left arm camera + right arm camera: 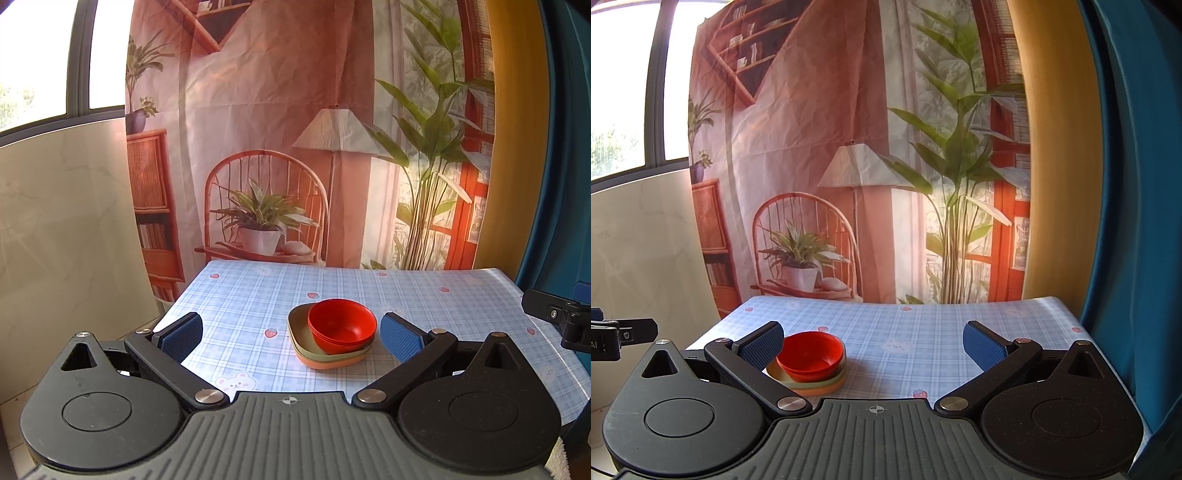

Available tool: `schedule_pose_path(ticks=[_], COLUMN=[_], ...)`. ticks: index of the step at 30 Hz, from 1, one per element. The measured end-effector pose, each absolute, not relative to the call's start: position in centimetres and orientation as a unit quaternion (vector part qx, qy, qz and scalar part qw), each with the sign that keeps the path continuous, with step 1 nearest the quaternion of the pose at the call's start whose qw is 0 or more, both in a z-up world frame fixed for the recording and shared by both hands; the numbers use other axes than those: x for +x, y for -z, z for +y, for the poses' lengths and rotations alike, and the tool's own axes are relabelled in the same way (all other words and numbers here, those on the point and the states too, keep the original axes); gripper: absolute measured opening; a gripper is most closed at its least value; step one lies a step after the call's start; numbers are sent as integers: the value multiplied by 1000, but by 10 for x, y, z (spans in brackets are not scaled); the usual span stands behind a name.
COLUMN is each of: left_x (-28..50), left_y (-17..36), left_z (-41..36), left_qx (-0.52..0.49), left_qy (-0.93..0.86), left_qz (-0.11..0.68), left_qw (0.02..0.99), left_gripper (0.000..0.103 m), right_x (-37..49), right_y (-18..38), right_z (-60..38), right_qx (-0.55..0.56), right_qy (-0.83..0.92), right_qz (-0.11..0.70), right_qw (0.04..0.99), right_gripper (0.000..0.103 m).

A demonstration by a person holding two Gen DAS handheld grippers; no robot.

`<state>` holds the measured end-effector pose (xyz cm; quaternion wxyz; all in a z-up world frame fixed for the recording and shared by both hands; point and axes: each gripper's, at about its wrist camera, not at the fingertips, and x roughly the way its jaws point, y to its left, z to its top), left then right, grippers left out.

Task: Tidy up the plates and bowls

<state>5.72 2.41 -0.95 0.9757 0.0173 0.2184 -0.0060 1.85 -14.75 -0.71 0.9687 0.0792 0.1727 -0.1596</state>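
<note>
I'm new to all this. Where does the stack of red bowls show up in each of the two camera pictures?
Left wrist view: the red bowls sit right of centre, nested in the stacked plates, between the open left gripper fingers.
Right wrist view: the red bowls sit lower left, just beside the open right gripper's left finger.
Shared landmark: the printed lamp on the backdrop.

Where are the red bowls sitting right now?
The red bowls are nested on the stacked plates on the checked tablecloth: right of centre in the left wrist view, beside the left finger in the right wrist view.
</note>
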Motion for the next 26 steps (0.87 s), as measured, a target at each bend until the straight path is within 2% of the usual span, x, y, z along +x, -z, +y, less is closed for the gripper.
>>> schedule_pose_path(ticks=[26], left_x=[50], left_y=[8], left_z=[24], left_qx=[19], left_qy=[8], left_qz=[205], left_qw=[979], left_gripper=[103], right_x=[18], right_y=[6], right_z=[-148], right_qx=[80], right_qy=[162], right_qz=[169], right_qw=[969], right_gripper=[103])
